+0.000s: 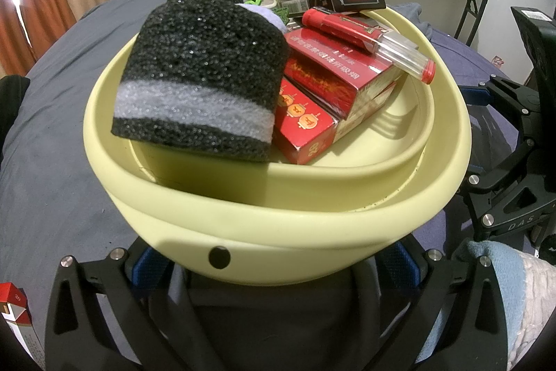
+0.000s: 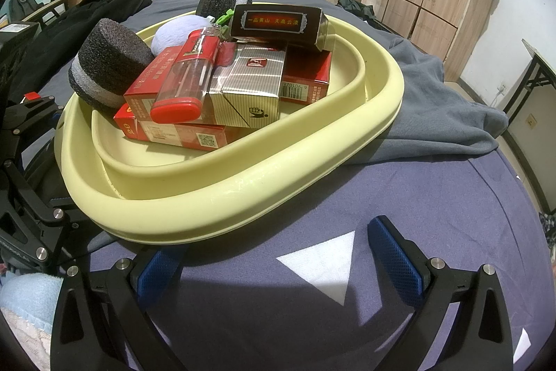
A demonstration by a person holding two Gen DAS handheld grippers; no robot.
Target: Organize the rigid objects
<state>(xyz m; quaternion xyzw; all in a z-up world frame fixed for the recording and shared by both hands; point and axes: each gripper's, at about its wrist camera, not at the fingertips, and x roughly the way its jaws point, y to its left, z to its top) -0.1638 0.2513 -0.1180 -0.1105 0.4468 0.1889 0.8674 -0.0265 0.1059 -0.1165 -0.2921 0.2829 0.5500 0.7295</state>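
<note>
The left gripper [image 1: 274, 261] stood spread wide around the near wall of the pale yellow basin [image 1: 278, 207], not clamped on it, while the right gripper [image 2: 278, 263] gaped empty over the bedsheet [image 2: 399, 183] just beside the basin's rim. Inside the basin, the lighter [image 2: 184, 75] rested across the stacked cigarette boxes [image 2: 250, 86], beside the foam block [image 1: 201, 75]. Lifting or nudging the basin unevenly could probably tip it on the soft bedding, letting the lighter slide off.

Matt smooth plastic basin [image 2: 243, 186], coarse porous sponge [image 1: 205, 58], glossy cardboard packs [image 2: 250, 89], clear-plastic lighter [image 2: 187, 75]
</note>
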